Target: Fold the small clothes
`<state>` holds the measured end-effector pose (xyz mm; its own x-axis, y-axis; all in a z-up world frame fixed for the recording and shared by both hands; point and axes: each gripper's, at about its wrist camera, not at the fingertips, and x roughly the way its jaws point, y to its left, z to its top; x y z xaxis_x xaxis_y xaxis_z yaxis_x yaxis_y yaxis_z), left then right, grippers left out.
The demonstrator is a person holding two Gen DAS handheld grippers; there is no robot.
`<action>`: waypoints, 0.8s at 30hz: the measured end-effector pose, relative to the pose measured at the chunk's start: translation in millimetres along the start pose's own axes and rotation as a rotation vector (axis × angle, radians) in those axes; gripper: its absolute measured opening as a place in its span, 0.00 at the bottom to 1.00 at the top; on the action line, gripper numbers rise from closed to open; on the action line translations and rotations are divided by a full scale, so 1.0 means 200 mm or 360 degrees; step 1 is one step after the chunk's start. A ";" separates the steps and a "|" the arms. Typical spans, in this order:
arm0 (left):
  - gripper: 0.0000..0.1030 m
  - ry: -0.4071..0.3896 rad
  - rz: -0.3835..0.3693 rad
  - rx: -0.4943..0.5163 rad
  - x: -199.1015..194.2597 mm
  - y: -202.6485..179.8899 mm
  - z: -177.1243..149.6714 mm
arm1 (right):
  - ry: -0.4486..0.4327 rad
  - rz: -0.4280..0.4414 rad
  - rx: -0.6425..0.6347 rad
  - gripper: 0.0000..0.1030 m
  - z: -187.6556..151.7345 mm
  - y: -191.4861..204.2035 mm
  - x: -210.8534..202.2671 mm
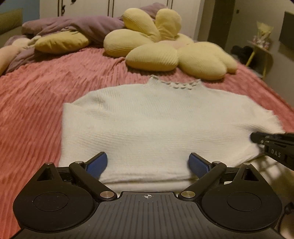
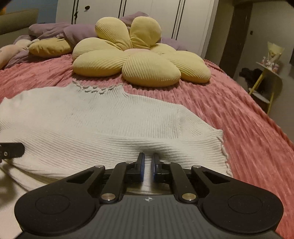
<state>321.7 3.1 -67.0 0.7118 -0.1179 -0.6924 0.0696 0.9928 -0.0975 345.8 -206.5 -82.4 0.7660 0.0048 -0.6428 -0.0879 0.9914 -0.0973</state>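
A white ribbed knit sweater (image 1: pixel 156 119) lies flat on the pink bedspread (image 1: pixel 33 95), collar pointing away. Its left sleeve looks folded in; the right sleeve lies across the lower body. My left gripper (image 1: pixel 148 164) is open, fingers spread over the sweater's near hem, holding nothing. In the right wrist view the sweater (image 2: pixel 91 119) fills the left half. My right gripper (image 2: pixel 148 160) is nearly closed and pinches a fold of the sweater's right sleeve, which puckers at the fingertips. The right gripper's tip (image 1: pixel 272 139) shows at the right edge of the left wrist view.
A yellow flower-shaped cushion (image 2: pixel 137 55) sits just beyond the collar. A yellow pillow (image 1: pixel 60 42) and a purple duvet (image 1: pixel 77 25) lie at the bed's head. A small side table (image 2: pixel 266 80) stands off the bed's right side. Wardrobe doors (image 2: pixel 147 16) stand behind.
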 end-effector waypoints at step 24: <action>0.95 0.0030 -0.0011 -0.0087 0.04 -0.02 -0.03 | 0.0053 0.0533 0.1147 0.05 -0.18 -0.32 -0.04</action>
<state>322.7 -2.7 -75.5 0.6983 -0.1256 -0.7047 0.0357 0.9894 -0.1411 322.1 -275.7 -98.4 0.7513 0.3249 -0.5744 0.1321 0.7788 0.6133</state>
